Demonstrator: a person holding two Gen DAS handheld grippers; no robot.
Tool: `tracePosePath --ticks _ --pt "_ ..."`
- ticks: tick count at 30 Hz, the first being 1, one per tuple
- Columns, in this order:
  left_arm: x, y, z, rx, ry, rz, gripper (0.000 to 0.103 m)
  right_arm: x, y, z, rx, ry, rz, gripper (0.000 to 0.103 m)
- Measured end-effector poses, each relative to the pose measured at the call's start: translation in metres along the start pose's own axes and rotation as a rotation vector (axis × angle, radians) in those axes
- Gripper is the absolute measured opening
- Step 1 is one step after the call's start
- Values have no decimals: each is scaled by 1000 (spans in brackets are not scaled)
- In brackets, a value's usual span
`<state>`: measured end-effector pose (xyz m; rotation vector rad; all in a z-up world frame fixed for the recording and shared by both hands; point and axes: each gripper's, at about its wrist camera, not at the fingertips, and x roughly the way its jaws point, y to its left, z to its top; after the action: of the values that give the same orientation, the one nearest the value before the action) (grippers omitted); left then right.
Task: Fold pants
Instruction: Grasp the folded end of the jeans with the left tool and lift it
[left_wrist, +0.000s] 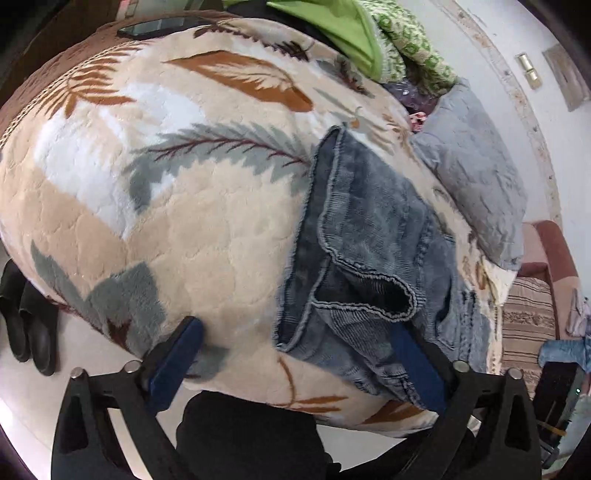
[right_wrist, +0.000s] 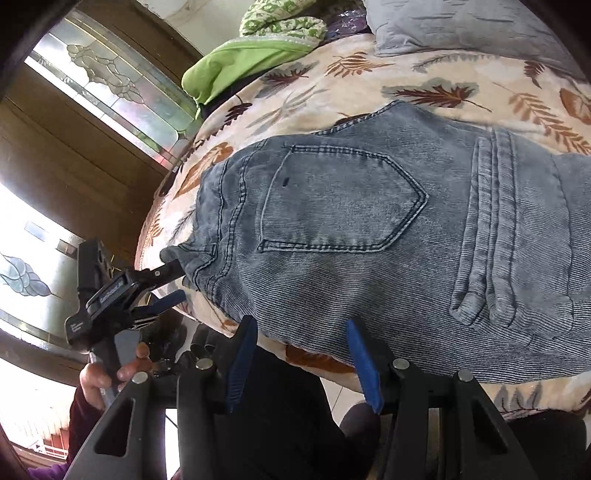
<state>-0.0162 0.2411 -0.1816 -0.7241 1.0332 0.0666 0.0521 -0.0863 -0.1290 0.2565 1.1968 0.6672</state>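
The left gripper and right gripper are both gaping, faded blue denim pants lying ahead on the leaf-patterned fleece blanket, the left one perhaps touching a hem.

Jeans on blanket, ahead of right fingers (left gripper at their left end). Pillow beyond jeans.

leaf-print bed, jeans, grey pillow
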Motion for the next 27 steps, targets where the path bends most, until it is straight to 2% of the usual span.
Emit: tracePosePath --ticks 2,3,8,12,17,23,27 --pt "-3 -1 1 -1 13 -41 85 -1 -2 1 0 -5 -1 53" --pt "-5 0 0 -17 16 -67 85 0 -4 2 5 -6 3 53" --pt "-14 21 -5 -109 17 -106 85 2 -8 3 18 -8 24 53" --pt "-14 38 -9 -234 43 -221 86 5 -9 3 19 -1 32 53" --pt "-5 31 -4 -267 75 -285 88 5 -9 2 18 -3 40 53" --pt "14 20 6 -281 99 -293 90 3 -11 1 23 -10 37 53" --pt "15 12 8 -257 67 -290 89 0 -11 2 17 -16 36 53"
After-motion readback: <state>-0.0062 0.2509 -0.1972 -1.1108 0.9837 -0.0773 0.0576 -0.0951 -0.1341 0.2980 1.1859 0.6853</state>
